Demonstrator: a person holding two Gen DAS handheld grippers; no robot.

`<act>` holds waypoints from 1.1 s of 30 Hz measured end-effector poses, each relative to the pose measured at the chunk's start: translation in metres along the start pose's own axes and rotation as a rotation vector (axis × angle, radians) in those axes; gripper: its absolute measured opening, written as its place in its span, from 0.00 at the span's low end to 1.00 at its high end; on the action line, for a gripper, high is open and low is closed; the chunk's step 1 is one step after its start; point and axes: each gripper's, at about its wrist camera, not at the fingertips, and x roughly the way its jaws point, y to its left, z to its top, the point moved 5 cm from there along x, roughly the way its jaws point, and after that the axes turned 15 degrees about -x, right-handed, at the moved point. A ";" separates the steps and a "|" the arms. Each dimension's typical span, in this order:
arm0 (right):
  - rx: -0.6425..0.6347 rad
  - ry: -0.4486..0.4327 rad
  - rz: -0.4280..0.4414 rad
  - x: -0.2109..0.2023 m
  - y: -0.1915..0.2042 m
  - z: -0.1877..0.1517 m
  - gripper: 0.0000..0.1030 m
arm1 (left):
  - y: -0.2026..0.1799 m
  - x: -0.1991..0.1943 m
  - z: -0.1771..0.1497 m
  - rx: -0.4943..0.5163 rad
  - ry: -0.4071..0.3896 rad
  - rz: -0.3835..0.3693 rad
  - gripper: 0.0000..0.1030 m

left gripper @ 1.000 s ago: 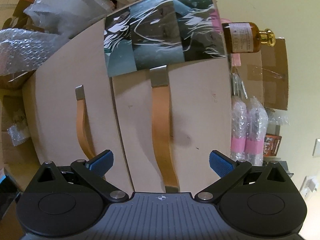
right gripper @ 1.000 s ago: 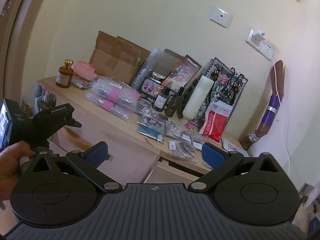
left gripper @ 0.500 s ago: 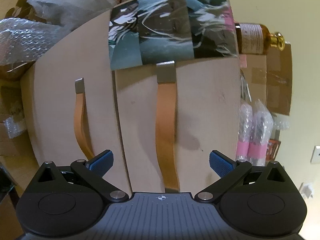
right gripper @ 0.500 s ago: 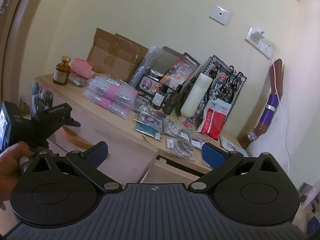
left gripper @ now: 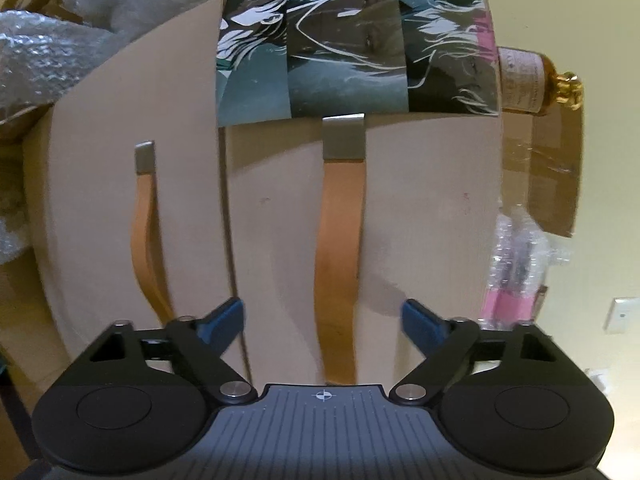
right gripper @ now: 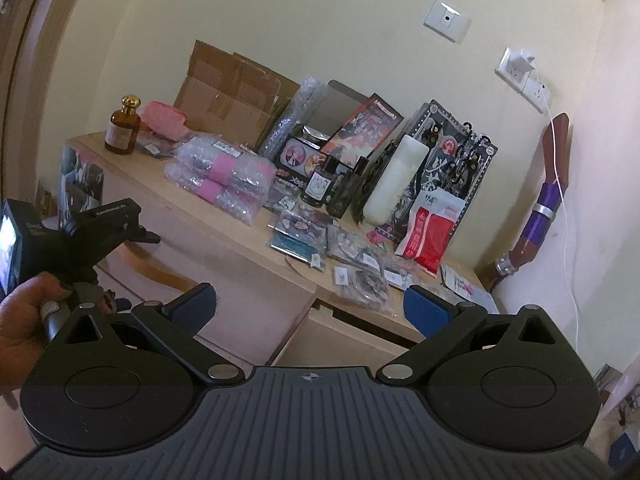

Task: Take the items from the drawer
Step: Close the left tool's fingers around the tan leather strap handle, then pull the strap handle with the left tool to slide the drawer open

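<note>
In the left wrist view, rolled sideways, two beige drawer fronts face me. The nearer drawer point(left gripper: 420, 208) has a tan leather strap handle point(left gripper: 340, 264) with a metal clip; the other drawer point(left gripper: 100, 200) has a thinner strap point(left gripper: 144, 240). My left gripper point(left gripper: 322, 316) is open, its blue pads either side of the nearer strap, a little short of the drawer front. In the right wrist view my right gripper point(right gripper: 310, 306) is open and empty, well back from the cabinet point(right gripper: 248, 276). The left gripper point(right gripper: 108, 224) shows there, held by a hand near the drawers.
The cabinet top is crowded: an amber bottle point(right gripper: 124, 128), pink bubble-wrapped packs point(right gripper: 224, 180), a cardboard box point(right gripper: 236, 92), a white cylinder point(right gripper: 396, 180), a red pouch point(right gripper: 432, 236), small packets. A printed picture point(left gripper: 352, 48) hangs over the cabinet's end. Bubble wrap point(left gripper: 48, 60) lies beside it.
The left gripper has moved closer to the drawer front, so the nearer strap handle looks larger and centred between the pads. The right gripper has drifted slightly; both stay open.
</note>
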 end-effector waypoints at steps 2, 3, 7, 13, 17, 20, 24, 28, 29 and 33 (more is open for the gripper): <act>0.001 0.009 0.003 0.001 0.001 0.000 1.00 | 0.000 -0.001 0.000 0.009 0.006 -0.028 0.62; 0.001 0.012 0.004 0.002 0.002 -0.001 1.00 | 0.000 -0.002 0.000 0.014 0.010 -0.043 0.53; 0.001 0.014 0.009 0.004 0.003 -0.001 1.00 | 0.000 -0.004 0.001 0.030 0.015 -0.091 0.39; 0.001 0.014 0.018 0.005 0.003 -0.003 1.00 | 0.007 -0.005 0.005 0.022 -0.029 -0.082 0.19; -0.002 0.020 0.024 0.004 0.003 -0.005 1.00 | 0.009 -0.006 0.006 0.023 -0.029 -0.092 0.20; -0.002 0.025 0.028 0.004 0.004 -0.006 1.00 | 0.011 -0.007 0.008 0.026 -0.029 -0.094 0.19; -0.005 0.024 0.030 0.003 0.005 -0.007 1.00 | 0.014 -0.008 0.003 0.031 -0.027 -0.096 0.19; -0.007 0.028 0.028 0.001 0.006 -0.008 1.00 | 0.015 -0.012 0.001 0.029 -0.025 -0.098 0.19; -0.007 0.029 0.028 0.001 0.006 -0.009 1.00 | 0.015 -0.013 0.001 0.028 -0.024 -0.100 0.19; -0.007 0.031 0.033 0.001 0.008 -0.010 1.00 | 0.017 -0.018 0.000 0.028 -0.016 -0.105 0.19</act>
